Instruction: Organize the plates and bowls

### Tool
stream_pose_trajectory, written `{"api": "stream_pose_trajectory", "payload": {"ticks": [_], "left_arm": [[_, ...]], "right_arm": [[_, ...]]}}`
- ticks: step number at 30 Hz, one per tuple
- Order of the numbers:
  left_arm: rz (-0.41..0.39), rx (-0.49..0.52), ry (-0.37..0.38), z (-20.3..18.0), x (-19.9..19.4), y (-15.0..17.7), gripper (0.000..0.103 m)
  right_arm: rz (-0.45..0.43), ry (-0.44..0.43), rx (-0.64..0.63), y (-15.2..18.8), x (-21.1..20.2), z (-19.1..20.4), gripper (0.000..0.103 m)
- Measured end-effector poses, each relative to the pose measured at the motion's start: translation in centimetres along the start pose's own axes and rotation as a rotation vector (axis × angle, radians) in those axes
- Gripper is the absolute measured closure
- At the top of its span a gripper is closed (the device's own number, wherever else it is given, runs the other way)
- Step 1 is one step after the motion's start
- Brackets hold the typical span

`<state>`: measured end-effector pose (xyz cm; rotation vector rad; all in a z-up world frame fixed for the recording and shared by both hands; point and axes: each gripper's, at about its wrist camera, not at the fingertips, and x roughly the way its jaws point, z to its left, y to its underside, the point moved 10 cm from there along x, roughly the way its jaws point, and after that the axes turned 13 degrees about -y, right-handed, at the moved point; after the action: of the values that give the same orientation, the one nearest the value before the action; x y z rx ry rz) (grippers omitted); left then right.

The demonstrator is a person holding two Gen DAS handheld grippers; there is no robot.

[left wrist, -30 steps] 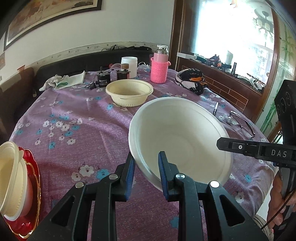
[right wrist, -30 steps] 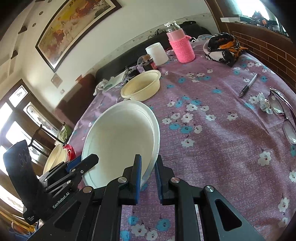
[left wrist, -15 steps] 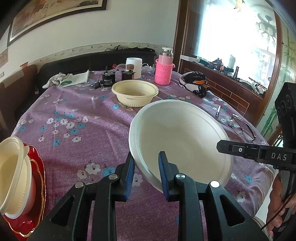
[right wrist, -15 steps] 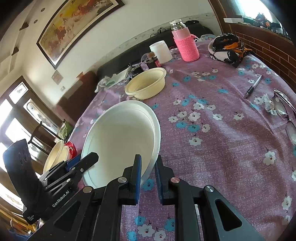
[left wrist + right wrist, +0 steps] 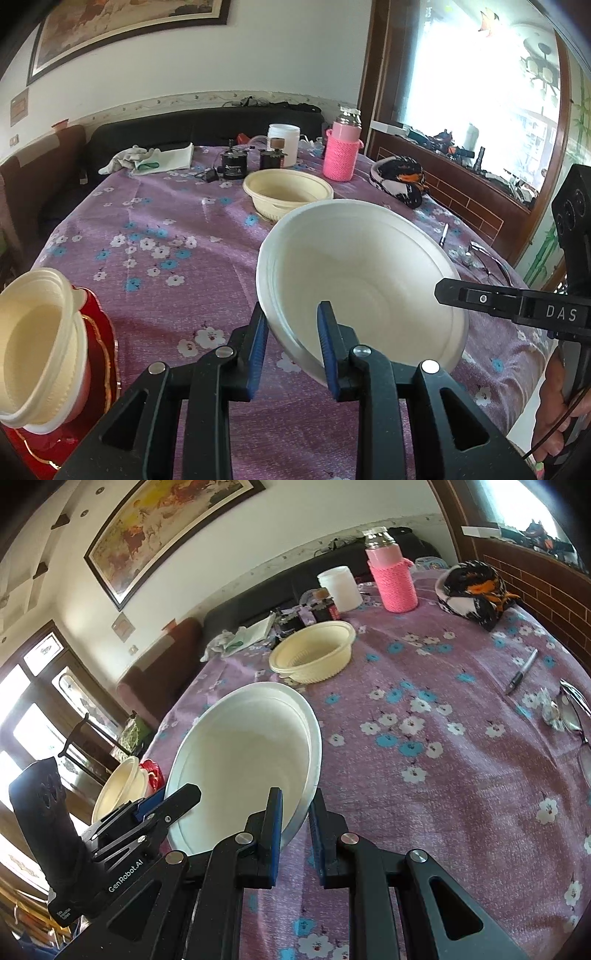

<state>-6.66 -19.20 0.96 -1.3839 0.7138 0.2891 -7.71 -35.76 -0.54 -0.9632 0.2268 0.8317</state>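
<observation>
A large white bowl [image 5: 365, 273] hangs tilted above the purple flowered tablecloth [image 5: 155, 258], held from both sides. My left gripper [image 5: 291, 328] is shut on its near rim. My right gripper [image 5: 295, 812] is shut on the opposite rim of the same bowl [image 5: 243, 760]. A cream bowl [image 5: 288, 192] stands farther back on the table and shows in the right wrist view too [image 5: 314, 653]. At the left, stacked cream bowls [image 5: 33, 343] sit on a red plate [image 5: 99, 365].
A pink-sleeved bottle [image 5: 341, 151], a white jar [image 5: 282, 142], small dark jars [image 5: 232, 166] and a cloth [image 5: 147, 158] stand at the table's back. A black-and-orange pouch [image 5: 472, 590], a pen [image 5: 521, 672] and glasses [image 5: 576, 716] lie at the right.
Both grippers have lifted the white bowl a little and moved it toward the left; the red plate stack now looms larger in the left wrist view.
</observation>
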Motion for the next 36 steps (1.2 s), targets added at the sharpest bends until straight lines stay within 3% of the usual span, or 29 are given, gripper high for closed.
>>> {"api": "stream_pose_trajectory", "payload": {"ticks": [36], "left_arm": [[-0.095,-0.18,-0.133,11.6,-4.7,-3.0,0.074]], "right_arm": [[0.096,-0.164,-0.138,-2.3,6.5,10.5,0.087]]}}
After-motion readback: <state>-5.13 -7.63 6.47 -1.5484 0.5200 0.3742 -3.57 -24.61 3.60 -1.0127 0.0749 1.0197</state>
